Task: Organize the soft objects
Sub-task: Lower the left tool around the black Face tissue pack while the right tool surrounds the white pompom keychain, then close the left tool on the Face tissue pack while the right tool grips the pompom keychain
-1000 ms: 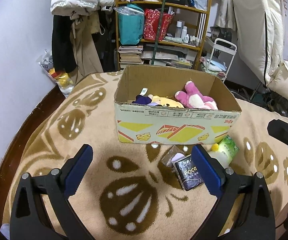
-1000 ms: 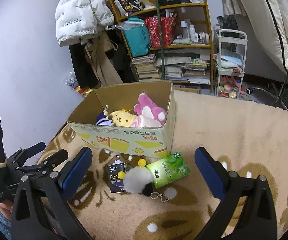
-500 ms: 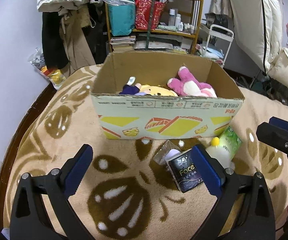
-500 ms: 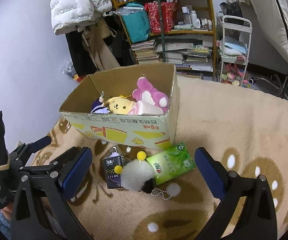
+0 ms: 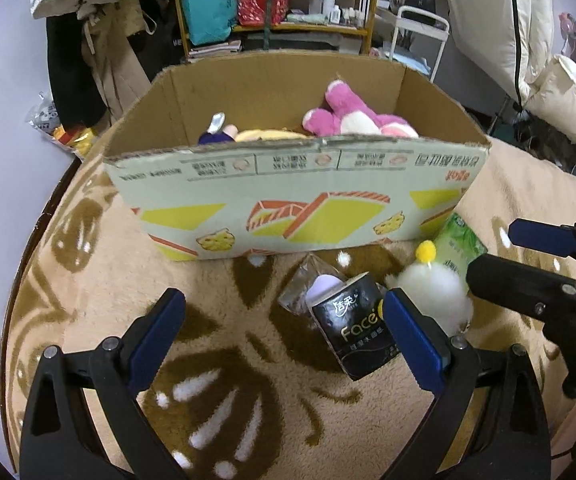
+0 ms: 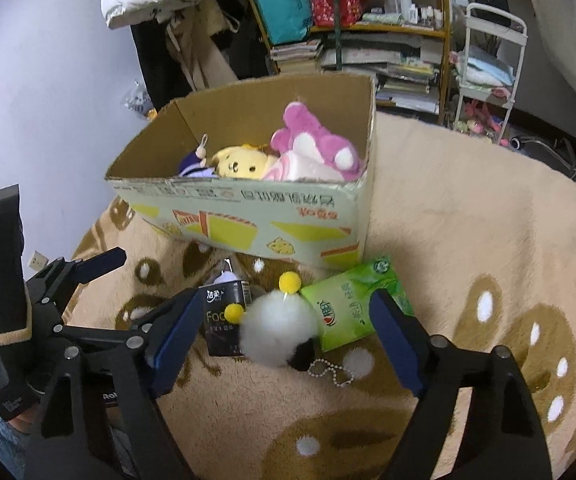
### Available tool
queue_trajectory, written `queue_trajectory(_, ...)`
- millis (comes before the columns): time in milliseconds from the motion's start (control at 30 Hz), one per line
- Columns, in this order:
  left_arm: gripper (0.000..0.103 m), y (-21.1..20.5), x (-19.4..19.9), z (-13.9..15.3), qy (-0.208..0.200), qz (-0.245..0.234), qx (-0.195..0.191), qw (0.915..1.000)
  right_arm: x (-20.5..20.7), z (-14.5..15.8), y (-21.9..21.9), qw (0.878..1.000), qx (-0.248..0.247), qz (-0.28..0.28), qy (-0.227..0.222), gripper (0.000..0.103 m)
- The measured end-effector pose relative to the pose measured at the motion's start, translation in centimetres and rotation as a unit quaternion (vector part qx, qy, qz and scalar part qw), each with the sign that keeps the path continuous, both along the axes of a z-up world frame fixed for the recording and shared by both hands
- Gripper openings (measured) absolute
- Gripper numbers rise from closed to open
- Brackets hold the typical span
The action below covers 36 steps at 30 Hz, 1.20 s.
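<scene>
Right wrist view: the right gripper, jaws apart and just narrowed, is lowered around the white pompom before the cardboard box; the left gripper is held apart beside it

The rug is deep, shaggy pile, matt beige with brown figures. The box is rough corrugated cardboard, its printed face dull. The pompom is fluffy white fur on a metal bead chain. The black pack and green pack wear glossy plastic film. The plush toys look velvety. The tongs' blue pads seem matt and ribbed.
</scene>
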State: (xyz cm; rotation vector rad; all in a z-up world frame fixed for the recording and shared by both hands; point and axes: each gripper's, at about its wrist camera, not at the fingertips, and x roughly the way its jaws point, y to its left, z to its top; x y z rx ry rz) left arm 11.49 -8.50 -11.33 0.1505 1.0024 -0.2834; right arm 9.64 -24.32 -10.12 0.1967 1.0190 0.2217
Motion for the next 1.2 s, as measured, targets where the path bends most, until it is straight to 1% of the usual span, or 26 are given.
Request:
queue_trajectory(100,0.098,-0.5,0.3,-0.8,0.014,-0.006,0.004,0.9999,0.4,-0.7,0.2,1.000,0.001,0.004,0.015,0.086)
queue_trajectory(200,0.098,-0.8,0.4,-1.8,0.026,-0.011,0.012,0.9995,0.8,-1.5,0.4,1.000,-0.002,0.010,0.029,0.081)
queue_trajectory(300,0.098,-1.4,0.3,-2.6,0.030,-0.019,0.027,0.9990,1.0,-2.2,0.8,0.999,-0.008,0.014,0.045,0.079)
queue_trajectory(400,0.098,-2.0,0.4,-3.2,0.036,-0.026,0.032,0.9985,1.2,-2.8,0.9,0.998,-0.008,0.017,0.058,0.077)
queue_trajectory(667,0.098,-3.5,0.5,-3.9,0.048,-0.040,0.029,0.9976,1.6,-4.0,1.2,0.996,-0.009,0.017,0.084,0.073)
queue_trajectory(733,0.098,-3.7,0.5,-4.1,0.053,-0.041,0.028,0.9974,1.7,-4.3,1.2,0.996,-0.011,0.017,0.091,0.068)
queue_trajectory(1033,0.098,-4.4,0.6,-4.9,0.067,-0.042,0.020,0.9967,1.8,-4.9,1.7,0.995,-0.029,0.025,0.094,0.066)
queue_trajectory(1067,0.098,-4.1,0.9,-5.0,0.068,-0.042,0.018,0.9966,1.8,-4.9,1.7,0.995,-0.031,0.025,0.095,0.065)
queue_trajectory(1133,0.098,-3.9,1.0,-5.3,0.070,-0.043,0.017,0.9965,1.8,-4.9,1.8,0.994,-0.041,0.024,0.094,0.054)
queue_trajectory(1200,0.098,-3.9,1.0,-5.6,0.073,-0.045,0.018,0.9962,1.8,-5.0,1.8,0.994,-0.047,0.025,0.093,0.053)
